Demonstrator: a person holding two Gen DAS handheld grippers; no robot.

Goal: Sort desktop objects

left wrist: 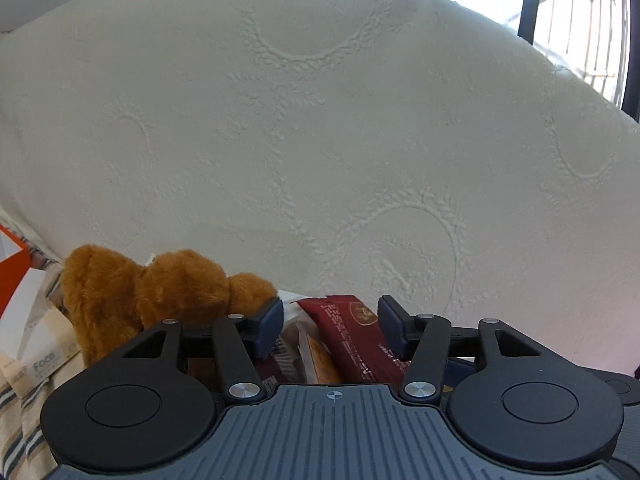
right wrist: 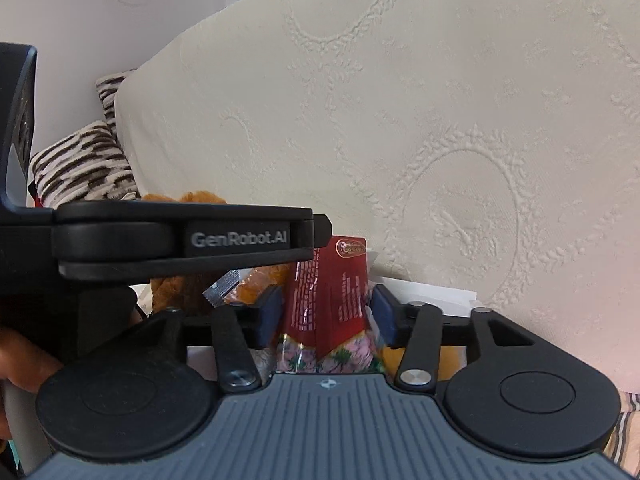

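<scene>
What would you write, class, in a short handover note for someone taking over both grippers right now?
Left gripper: jaws open, nothing pressed; the dark red packet lies between them, the brown plush toy to their left.
Right gripper: jaws open around the same red packet, which stands over a flowered wrapper; the pads do not seem to press it.
Things: snack packets and toy are heaped together in front of the white quilted cushion; a tissue pack sits far left.
Done: cannot tell from here.
Left: the heap looks unsorted; pick items and sort them.
</scene>
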